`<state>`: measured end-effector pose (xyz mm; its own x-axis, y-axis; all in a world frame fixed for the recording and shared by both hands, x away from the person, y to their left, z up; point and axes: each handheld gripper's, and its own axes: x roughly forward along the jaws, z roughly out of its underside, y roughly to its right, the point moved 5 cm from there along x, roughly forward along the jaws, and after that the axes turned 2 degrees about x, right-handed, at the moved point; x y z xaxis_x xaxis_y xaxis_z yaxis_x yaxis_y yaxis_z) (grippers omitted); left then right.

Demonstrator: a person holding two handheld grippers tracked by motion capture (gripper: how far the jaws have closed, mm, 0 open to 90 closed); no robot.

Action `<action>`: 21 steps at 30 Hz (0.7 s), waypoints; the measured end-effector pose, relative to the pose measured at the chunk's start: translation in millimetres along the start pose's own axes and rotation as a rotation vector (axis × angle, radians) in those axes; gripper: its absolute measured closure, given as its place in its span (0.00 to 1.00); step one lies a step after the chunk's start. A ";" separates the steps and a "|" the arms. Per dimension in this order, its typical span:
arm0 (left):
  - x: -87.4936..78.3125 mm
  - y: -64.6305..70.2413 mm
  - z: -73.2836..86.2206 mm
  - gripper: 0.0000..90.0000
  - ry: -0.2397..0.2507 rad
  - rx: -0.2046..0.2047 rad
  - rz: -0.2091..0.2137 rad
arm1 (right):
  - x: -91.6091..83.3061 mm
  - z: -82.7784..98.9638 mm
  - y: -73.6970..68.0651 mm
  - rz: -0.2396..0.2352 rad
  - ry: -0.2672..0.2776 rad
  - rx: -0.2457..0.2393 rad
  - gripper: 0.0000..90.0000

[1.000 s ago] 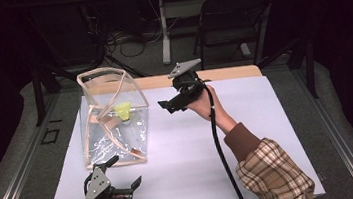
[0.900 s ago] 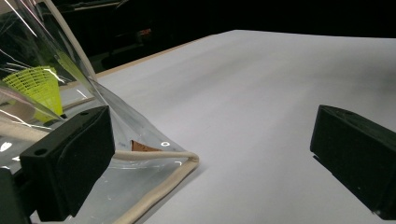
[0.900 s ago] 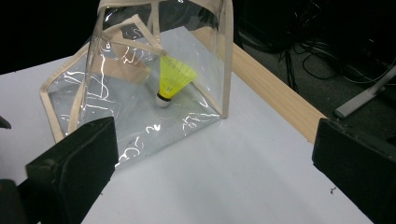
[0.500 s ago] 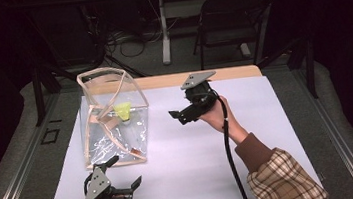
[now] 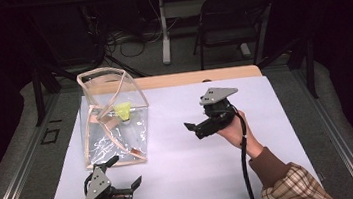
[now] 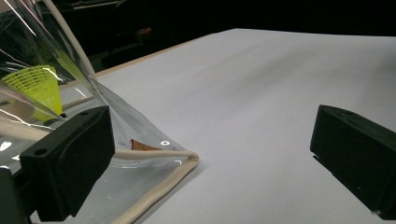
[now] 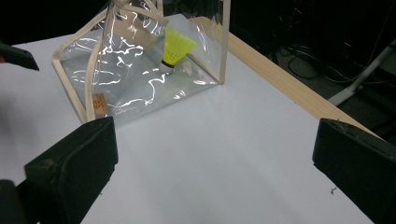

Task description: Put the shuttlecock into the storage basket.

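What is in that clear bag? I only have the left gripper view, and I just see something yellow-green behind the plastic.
Observer: A yellow shuttlecock; in the right gripper view it stands inside the clear bag on its dark tip, skirt up.
Operator: Where is the right gripper?
Observer: In the high view the right gripper is held above the white sheet, to the right of the bag and apart from it, jaws open and empty.
Operator: And how does mine sit relative to the bag?
Observer: The high view shows the left gripper at the bag's near edge, jaws open, gripping nothing.
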<state>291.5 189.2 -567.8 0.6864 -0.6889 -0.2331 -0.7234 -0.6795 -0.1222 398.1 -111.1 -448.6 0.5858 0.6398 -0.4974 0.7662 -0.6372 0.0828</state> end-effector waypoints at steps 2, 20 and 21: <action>-0.1 0.0 0.1 0.00 -0.001 -0.002 0.000 | -4.0 5.7 -1.1 0.004 0.001 -0.002 0.00; 0.0 -0.3 0.2 0.00 -0.004 0.001 -0.002 | -32.8 49.4 -8.5 0.045 0.040 0.015 0.00; 0.0 -0.4 0.2 0.00 -0.004 0.001 -0.002 | -34.3 51.3 -8.9 0.048 0.045 0.017 0.00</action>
<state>291.8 189.5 -567.9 0.6877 -0.6862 -0.2371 -0.7219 -0.6809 -0.1234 357.7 -149.4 -476.6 0.6336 0.6264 -0.4540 0.7324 -0.6747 0.0912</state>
